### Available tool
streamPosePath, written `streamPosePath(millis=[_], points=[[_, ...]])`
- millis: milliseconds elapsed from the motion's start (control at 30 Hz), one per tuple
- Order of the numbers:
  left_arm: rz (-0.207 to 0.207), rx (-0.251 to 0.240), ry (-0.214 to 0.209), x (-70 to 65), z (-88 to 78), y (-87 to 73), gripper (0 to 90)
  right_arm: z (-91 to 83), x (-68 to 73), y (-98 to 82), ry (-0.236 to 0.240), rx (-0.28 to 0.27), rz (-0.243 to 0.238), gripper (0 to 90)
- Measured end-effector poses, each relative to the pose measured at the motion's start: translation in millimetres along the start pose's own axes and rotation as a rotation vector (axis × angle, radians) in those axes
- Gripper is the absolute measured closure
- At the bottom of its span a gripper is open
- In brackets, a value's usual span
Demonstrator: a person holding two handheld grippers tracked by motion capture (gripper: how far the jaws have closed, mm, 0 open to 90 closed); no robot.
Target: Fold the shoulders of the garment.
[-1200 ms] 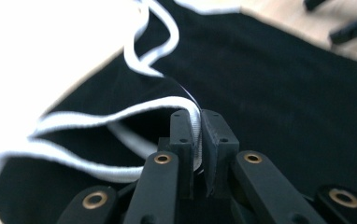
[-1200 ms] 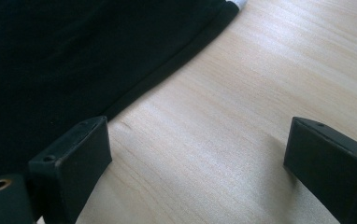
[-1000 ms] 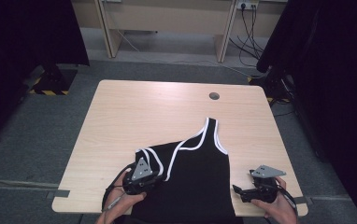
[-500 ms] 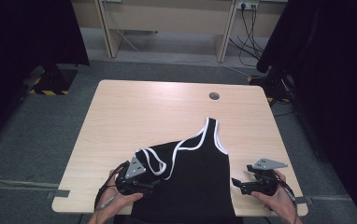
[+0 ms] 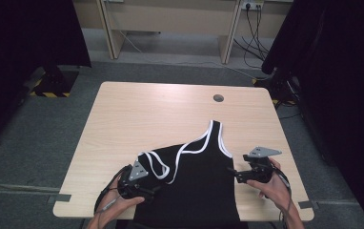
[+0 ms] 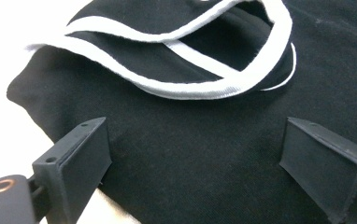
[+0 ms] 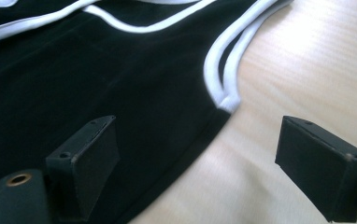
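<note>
One tank top [image 5: 194, 186], straps pointing twd table's far edge.

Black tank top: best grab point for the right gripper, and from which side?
Take the tank top at its right side edge just below the white-trimmed armhole. Come in from the bare table on the right: that edge lies flat and unobstructed before the open right gripper.

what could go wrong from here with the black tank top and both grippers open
1. The left gripper, whose jaws have just been opening, hovers open over the black tank top; closing there may pinch several layers, since a white-trimmed strap lies folded just ahead.
2. The right gripper straddles the side edge; it could close on bare table and miss the cloth.
3. The hem hangs over the table's near edge; a tug might slide it off.
</note>
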State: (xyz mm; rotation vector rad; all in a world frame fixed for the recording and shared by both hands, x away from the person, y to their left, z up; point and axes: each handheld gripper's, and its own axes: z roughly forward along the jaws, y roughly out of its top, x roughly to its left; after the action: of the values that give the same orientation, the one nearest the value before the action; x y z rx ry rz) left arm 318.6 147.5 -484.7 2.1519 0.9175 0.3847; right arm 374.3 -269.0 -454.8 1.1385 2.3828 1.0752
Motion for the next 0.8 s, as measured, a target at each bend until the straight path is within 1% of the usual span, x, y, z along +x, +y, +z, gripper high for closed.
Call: streamPosePath(millis=[133,167,233,300,333,367,467,533,600,700,800], points=[[0.002,0.000,-0.005,2.0,1.9,1.8,8.2,11.5,-7.0,16.1,-0.011,0.002,0.001,13.7],[0.001,-0.001,-0.007,2.5,2.5,2.2,8.4,16.9,-11.6,25.4,-0.011,-0.006,0.003,13.7],[0.004,-0.001,-0.009,4.1,3.4,3.1,8.4,18.9,-13.3,28.7,-0.009,-0.011,0.006,13.7],[0.005,0.000,-0.011,5.3,4.2,3.9,8.5,26.4,-17.4,37.5,0.004,-0.014,0.014,13.7],[0.005,0.000,-0.012,5.7,4.6,4.2,8.4,33.2,-19.3,44.3,0.000,-0.009,0.011,13.7],[0.005,-0.001,-0.012,5.9,4.9,4.4,8.4,33.2,-19.3,44.3,0.000,-0.009,0.011,13.7],[0.006,0.000,-0.013,5.9,5.0,4.5,8.2,42.9,-22.7,54.7,-0.004,-0.009,0.006,13.7],[0.009,0.003,-0.017,5.8,5.2,4.6,7.6,49.6,-25.5,61.5,-0.016,-0.002,0.007,13.7],[0.011,0.005,-0.020,5.7,5.4,4.7,6.3,56.3,-29.1,68.1,-0.032,0.004,0.003,13.7],[0.012,0.005,-0.020,5.6,5.6,4.7,5.7,65.7,-35.8,76.5,-0.039,0.007,0.006,13.9],[0.015,0.010,-0.020,5.4,6.0,4.9,4.7,74.6,-42.1,83.0,-0.050,0.023,0.005,14.1]])
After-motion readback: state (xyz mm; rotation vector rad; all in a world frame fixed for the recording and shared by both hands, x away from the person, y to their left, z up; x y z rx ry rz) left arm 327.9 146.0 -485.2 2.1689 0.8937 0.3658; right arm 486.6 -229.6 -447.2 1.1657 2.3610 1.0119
